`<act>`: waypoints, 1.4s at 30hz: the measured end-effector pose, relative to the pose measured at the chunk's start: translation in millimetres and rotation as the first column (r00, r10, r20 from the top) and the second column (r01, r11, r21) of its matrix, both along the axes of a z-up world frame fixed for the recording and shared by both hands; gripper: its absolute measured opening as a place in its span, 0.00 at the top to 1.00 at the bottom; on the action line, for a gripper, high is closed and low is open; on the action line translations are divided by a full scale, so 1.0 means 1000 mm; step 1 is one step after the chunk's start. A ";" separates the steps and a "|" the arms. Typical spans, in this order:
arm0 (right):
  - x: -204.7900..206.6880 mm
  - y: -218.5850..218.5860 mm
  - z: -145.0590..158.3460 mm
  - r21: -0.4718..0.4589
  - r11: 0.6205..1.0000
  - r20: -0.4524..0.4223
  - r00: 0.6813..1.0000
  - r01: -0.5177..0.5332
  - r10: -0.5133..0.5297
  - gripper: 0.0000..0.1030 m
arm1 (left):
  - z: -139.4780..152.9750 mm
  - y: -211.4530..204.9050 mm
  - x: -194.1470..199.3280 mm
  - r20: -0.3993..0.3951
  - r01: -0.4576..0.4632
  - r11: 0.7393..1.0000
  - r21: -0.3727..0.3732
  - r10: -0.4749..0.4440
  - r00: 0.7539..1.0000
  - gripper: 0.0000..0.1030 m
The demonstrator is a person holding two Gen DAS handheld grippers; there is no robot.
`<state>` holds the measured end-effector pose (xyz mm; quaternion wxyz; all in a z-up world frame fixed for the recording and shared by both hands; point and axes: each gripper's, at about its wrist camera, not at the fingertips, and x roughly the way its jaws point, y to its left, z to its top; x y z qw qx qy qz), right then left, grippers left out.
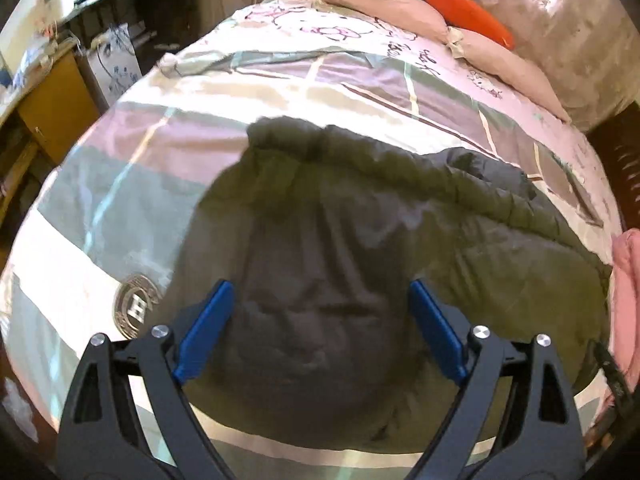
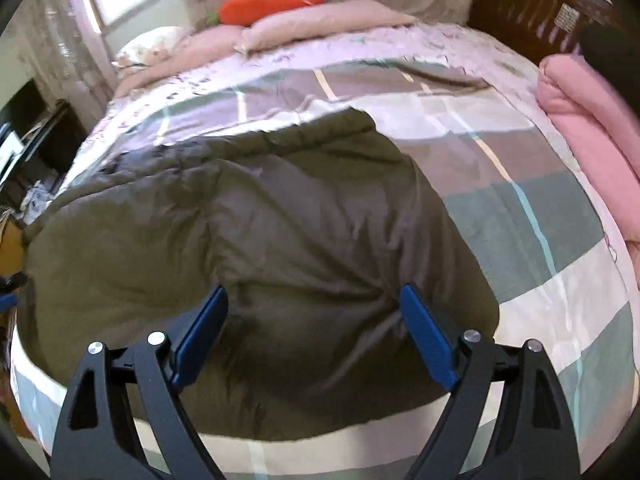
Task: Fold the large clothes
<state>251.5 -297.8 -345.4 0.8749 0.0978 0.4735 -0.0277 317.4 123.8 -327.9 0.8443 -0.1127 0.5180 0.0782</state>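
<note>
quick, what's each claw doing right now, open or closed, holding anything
Left claw: open, holding nothing, above the olive jacket.
Right claw: open, holding nothing, above the same jacket.

pink blanket [image 2: 592, 128] cut off, desk clutter [image 1: 60, 40] blurred

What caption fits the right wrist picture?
Open right gripper above an olive jacket lying on the bed.
</note>
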 end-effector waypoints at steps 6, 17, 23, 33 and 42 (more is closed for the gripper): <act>-0.004 -0.009 -0.033 -0.092 0.996 -0.119 0.993 -0.024 0.013 0.15 | -0.028 0.007 0.003 -0.092 -0.002 0.999 0.052 0.007 0.996 0.09; -0.031 -0.043 0.019 -0.023 0.957 0.000 0.957 0.290 -0.290 0.12 | 0.034 -0.010 -0.021 0.090 -0.017 0.997 0.073 0.011 0.996 0.09; -0.075 0.028 0.084 -0.040 0.991 0.201 0.972 0.130 -0.120 0.05 | 0.104 -0.081 -0.087 0.277 0.112 0.985 0.131 -0.145 0.950 0.02; -0.119 0.082 0.093 -0.080 0.996 0.200 0.979 -0.028 0.044 0.04 | 0.120 -0.117 -0.158 0.336 0.185 0.962 0.202 -0.246 0.909 0.02; -0.146 0.112 0.117 -0.148 0.988 0.262 0.962 -0.037 0.075 0.04 | 0.145 -0.110 -0.200 0.410 0.190 0.964 0.186 -0.252 0.877 0.02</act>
